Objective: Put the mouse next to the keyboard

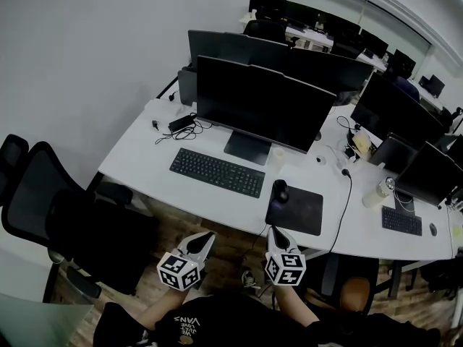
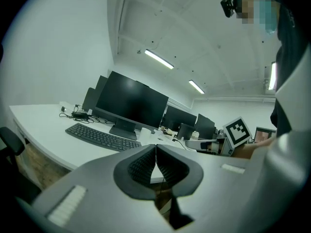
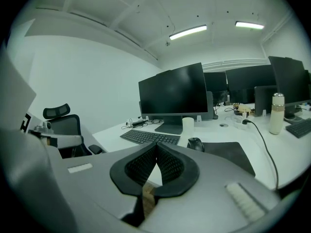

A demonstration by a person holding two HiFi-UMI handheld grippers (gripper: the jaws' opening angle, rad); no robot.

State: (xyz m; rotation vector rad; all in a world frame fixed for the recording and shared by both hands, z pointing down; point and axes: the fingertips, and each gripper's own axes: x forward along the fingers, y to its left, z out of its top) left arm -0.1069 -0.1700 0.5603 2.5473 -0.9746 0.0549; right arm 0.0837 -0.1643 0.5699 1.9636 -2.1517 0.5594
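Observation:
A black mouse [image 1: 279, 190] [image 3: 195, 143] sits on the far left corner of a black mouse pad [image 1: 296, 210] [image 3: 227, 153], just right of the black keyboard [image 1: 217, 172] [image 3: 143, 137] [image 2: 99, 136]. The keyboard lies in front of a dark monitor [image 1: 257, 103]. Both grippers hang below the desk's near edge, short of the desk. My left gripper [image 1: 208, 237] [image 2: 156, 155] is shut with nothing in it. My right gripper [image 1: 275, 232] [image 3: 156, 154] is shut and empty too, pointing toward the mouse from just under the pad.
The white desk [image 1: 145, 150] also carries a white cup [image 1: 277, 157], a power adapter with cables [image 1: 182, 123] and a white bottle [image 1: 376, 192]. A black office chair [image 1: 43, 208] stands at the left. More monitors and a second keyboard [image 1: 401, 221] fill the right.

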